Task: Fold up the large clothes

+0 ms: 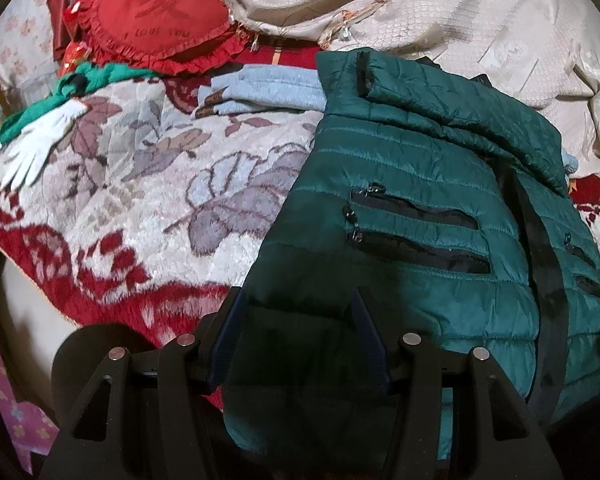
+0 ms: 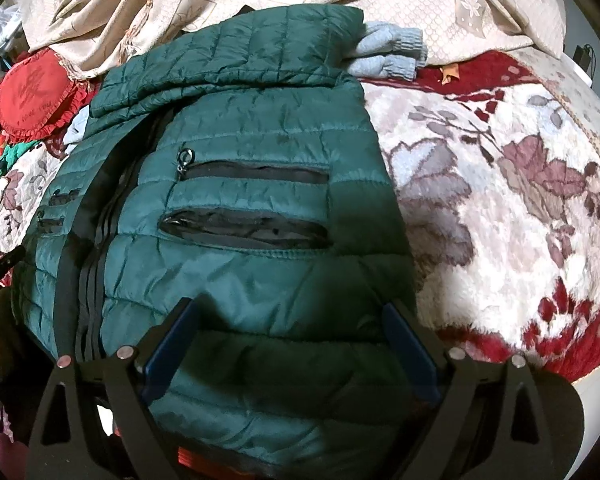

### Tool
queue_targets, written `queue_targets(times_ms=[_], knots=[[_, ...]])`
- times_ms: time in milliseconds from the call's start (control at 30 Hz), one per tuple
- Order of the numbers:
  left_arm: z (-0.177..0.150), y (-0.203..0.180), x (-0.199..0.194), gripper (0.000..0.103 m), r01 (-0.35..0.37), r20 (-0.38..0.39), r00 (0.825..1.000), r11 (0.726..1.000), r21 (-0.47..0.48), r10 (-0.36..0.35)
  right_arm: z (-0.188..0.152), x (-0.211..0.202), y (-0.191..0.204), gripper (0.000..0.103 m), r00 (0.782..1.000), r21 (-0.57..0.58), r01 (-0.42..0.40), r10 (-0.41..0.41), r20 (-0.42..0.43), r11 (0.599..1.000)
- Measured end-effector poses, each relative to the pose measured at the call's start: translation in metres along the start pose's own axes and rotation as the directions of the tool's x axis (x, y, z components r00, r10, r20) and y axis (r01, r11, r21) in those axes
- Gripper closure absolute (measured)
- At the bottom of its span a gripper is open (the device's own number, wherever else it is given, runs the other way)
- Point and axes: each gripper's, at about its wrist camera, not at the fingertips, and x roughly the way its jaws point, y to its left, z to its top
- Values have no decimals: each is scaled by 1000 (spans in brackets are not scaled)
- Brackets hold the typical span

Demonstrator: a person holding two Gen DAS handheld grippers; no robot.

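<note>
A dark green quilted puffer jacket [image 1: 412, 184] lies front up on a floral bed blanket [image 1: 140, 184], its sleeves folded across the top and black zip pockets showing. It fills the middle of the right wrist view [image 2: 236, 152]. My left gripper [image 1: 296, 300] is open over the jacket's lower left hem, fingers astride the cloth. My right gripper [image 2: 292, 308] is open over the lower right hem, holding nothing.
A red heart cushion [image 1: 156, 20] and beige curtain cloth [image 1: 440, 12] lie at the bed's far side. A folded light blue garment [image 1: 264, 92] lies behind the jacket. A white glove [image 1: 40, 148] and green cloth [image 1: 80, 80] lie at the left. The blanket [image 2: 500, 200] stretches right.
</note>
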Motion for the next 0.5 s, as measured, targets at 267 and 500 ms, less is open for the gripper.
queue_targets(times_ms=[267,500], knots=[[-8,14,3,66,37,-32,999,998,-58,-39,-7,0,-15,5,1000,27,5,-5,-17,1000],[-12,38,2,66,78,-41,996,985,-155,-85,-14,12,-32,4,997,93,-44,50,-66,995]])
